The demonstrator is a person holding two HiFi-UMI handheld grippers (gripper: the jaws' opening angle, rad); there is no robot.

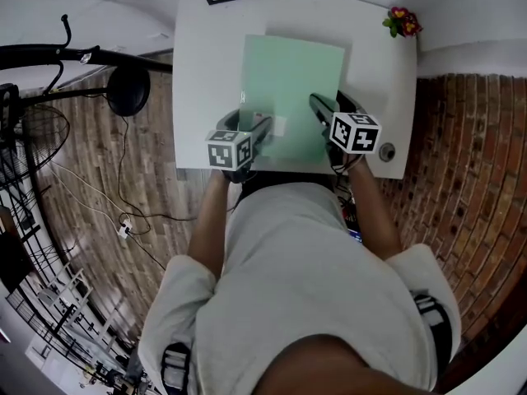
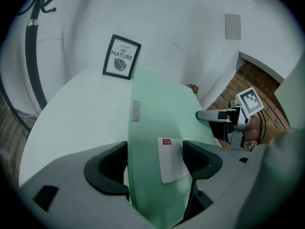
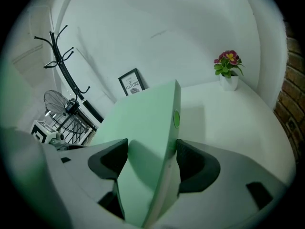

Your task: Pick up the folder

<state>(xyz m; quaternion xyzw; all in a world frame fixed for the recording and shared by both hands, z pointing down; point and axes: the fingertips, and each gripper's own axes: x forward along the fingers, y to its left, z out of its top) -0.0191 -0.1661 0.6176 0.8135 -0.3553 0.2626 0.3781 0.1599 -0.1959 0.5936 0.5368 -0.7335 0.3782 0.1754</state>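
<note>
Green folder (image 1: 292, 81) sits over the middle of the white table (image 1: 206, 64), long side running away from the person. Its near end is between the two grippers.

Left gripper (image 1: 249, 120) is at the folder's near left corner. In the left gripper view the jaws are closed on the folder: the left pad is against its left edge and the right pad is on its top face, partly over a white label (image 2: 170, 163). The folder bends upward between the pads. A small metal strip (image 2: 136, 111) sits on that left edge further out.

Right gripper (image 1: 329, 101) is at the near right side. In the right gripper view the jaws clamp the folder, which fills the gap with both pads touching it. The right edge is tilted up and shows its thickness and a round green button (image 3: 177, 118). The folder casts a shadow on the table just right of that edge. Can't tell if the far end rests on the table.

Framed print (image 2: 121, 56) stands at the table's far edge, against the wall, just beyond the folder. Potted flower (image 3: 228, 73) is on the far right corner, well apart from the folder. Black coat rack (image 3: 66, 75) stands left of the table.
</note>
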